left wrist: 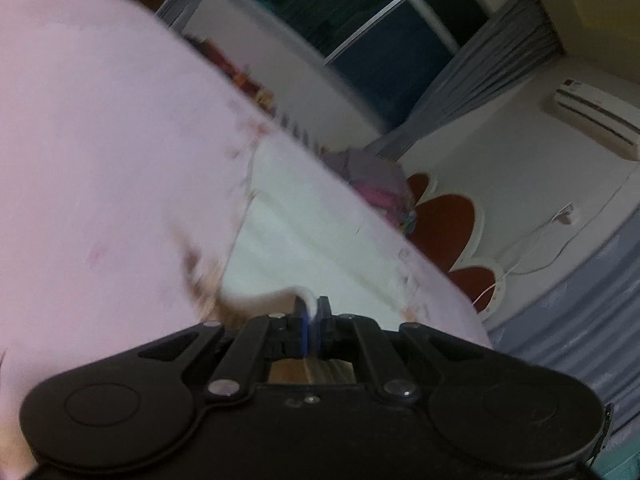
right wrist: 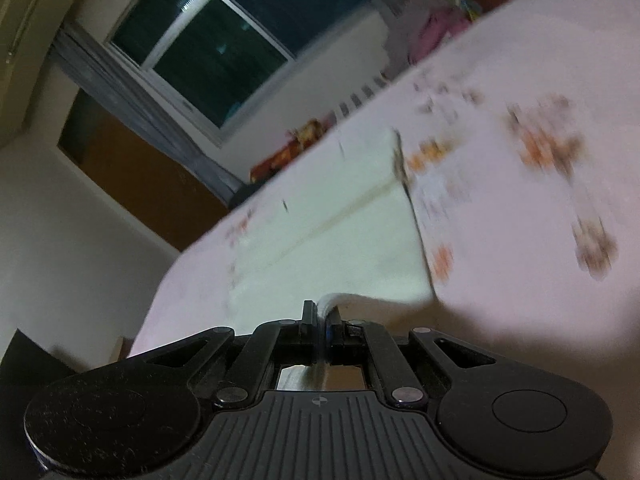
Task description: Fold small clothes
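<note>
A small white garment (left wrist: 312, 216) lies spread on a pink bed sheet (left wrist: 100, 140); it also shows in the right wrist view (right wrist: 340, 240). My left gripper (left wrist: 313, 312) is shut on a near edge of the garment. My right gripper (right wrist: 322, 316) is shut on another near edge, with white cloth pinched between its fingers. Both views are blurred. The held edges are lifted slightly off the sheet.
The pink sheet (right wrist: 520, 160) has blurred orange and brown prints. A pile of pink and grey clothes (left wrist: 376, 180) lies at the far side of the bed. Behind are a dark window (right wrist: 224, 32), grey curtains and an air conditioner (left wrist: 596, 120).
</note>
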The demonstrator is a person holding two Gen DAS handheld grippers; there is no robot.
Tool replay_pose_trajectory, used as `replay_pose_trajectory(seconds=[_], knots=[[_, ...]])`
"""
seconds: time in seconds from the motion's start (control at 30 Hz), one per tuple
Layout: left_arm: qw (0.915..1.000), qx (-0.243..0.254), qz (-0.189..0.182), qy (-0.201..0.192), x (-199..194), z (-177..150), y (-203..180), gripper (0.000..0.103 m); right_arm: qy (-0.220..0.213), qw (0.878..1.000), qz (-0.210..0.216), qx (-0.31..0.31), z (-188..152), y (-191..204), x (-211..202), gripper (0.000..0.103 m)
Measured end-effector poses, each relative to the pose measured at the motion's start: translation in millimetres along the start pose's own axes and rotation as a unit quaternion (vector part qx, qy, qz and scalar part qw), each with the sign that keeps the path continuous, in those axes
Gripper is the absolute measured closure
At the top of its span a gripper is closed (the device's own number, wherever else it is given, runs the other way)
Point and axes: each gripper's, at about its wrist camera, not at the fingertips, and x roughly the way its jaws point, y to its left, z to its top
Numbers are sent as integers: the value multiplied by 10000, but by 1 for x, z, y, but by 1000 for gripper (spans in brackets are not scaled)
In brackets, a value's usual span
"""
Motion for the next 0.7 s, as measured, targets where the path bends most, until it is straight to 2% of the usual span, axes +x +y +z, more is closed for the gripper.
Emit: replay_pose_trajectory(seconds=[0.2,0.33,0.43,0.53,0.7], knots=[[9990,27,-305,-320,50,55,-25,100,-278,9996,-34,-16,68,20,34,100],[9985,-5,-396,-382,92,92,-26,100,-308,9995,-84,-38,116,25,70,100],[9991,-34,-365,-233,131,118,-21,100,-269,9994,-213,36,148,19,110,100],[9999,19,-147,56,174,133,-9,100,-149,9991,-385,135,172,3,158,100],[9985,-226,174,471,244,143,25,100,201,9959,-656,584,182,-42,232,100]])
